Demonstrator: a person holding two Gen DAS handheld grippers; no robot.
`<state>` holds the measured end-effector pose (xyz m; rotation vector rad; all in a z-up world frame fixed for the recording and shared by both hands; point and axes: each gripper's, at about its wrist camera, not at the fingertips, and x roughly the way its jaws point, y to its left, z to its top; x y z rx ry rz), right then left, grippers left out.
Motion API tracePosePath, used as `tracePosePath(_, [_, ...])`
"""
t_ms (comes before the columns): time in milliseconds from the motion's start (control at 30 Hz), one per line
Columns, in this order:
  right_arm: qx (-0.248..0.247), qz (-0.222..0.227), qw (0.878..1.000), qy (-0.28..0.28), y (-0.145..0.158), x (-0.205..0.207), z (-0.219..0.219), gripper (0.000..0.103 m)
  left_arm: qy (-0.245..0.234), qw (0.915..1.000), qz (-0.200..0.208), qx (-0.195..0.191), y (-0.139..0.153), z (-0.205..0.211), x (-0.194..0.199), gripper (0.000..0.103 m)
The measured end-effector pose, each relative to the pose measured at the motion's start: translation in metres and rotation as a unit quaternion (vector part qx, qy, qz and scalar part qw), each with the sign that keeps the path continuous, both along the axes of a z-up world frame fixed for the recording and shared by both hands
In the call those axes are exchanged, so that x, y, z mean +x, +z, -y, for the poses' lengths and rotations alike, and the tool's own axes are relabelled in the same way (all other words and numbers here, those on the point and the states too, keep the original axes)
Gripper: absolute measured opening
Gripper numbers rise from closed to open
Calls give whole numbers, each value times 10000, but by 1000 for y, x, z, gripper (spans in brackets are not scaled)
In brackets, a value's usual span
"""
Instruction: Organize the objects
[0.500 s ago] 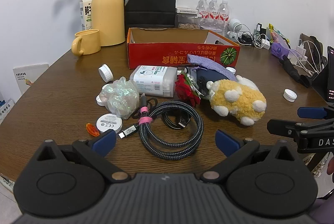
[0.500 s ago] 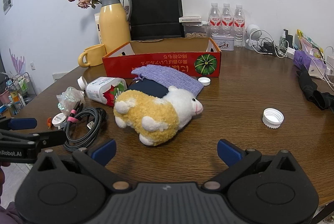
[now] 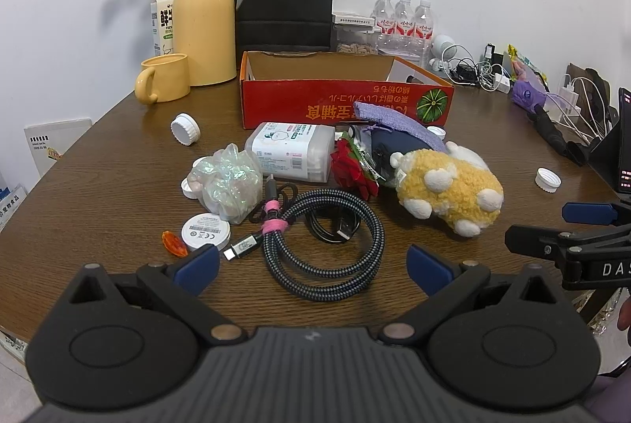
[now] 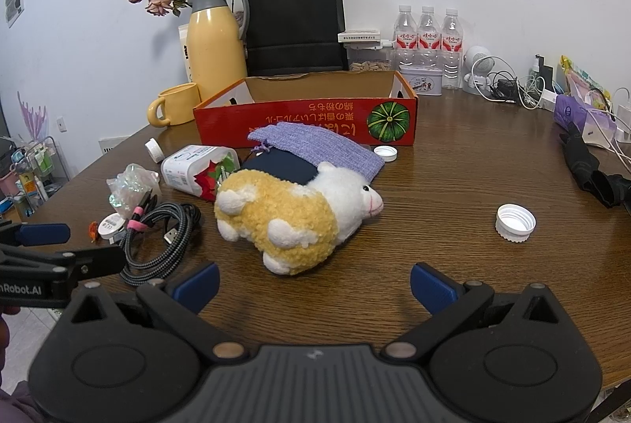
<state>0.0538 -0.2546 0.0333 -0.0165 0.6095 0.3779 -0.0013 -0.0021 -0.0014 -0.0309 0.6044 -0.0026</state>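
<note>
While both tools hang spread and empty above the table's [image 3: 98, 166] near edge, the left gripper [image 3: 313, 267] faces the coiled cable [image 3: 335, 245], and the right gripper [image 4: 313, 283] faces the plush sheep [image 4: 292, 218] before the red box [image 4: 307, 119].

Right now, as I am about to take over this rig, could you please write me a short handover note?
Left hand-held gripper: open, empty, facing the braided cable.
Right hand-held gripper: open, empty, facing the plush sheep.
The red cardboard box stands behind the pile; what shows of its inside looks empty.
The wipes pack, crinkled plastic bag, purple pouch, white disc and loose caps, one at right, lie on the table.
Done: nothing visibly sorted yet.
Left: seemingly the whole pile.
</note>
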Motion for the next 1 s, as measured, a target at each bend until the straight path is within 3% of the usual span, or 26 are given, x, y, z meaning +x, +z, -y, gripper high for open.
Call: tracePosePath(1000, [1, 6, 10000, 7, 1, 0, -1, 103, 40, 10000, -2, -64, 0, -3, 2, 103])
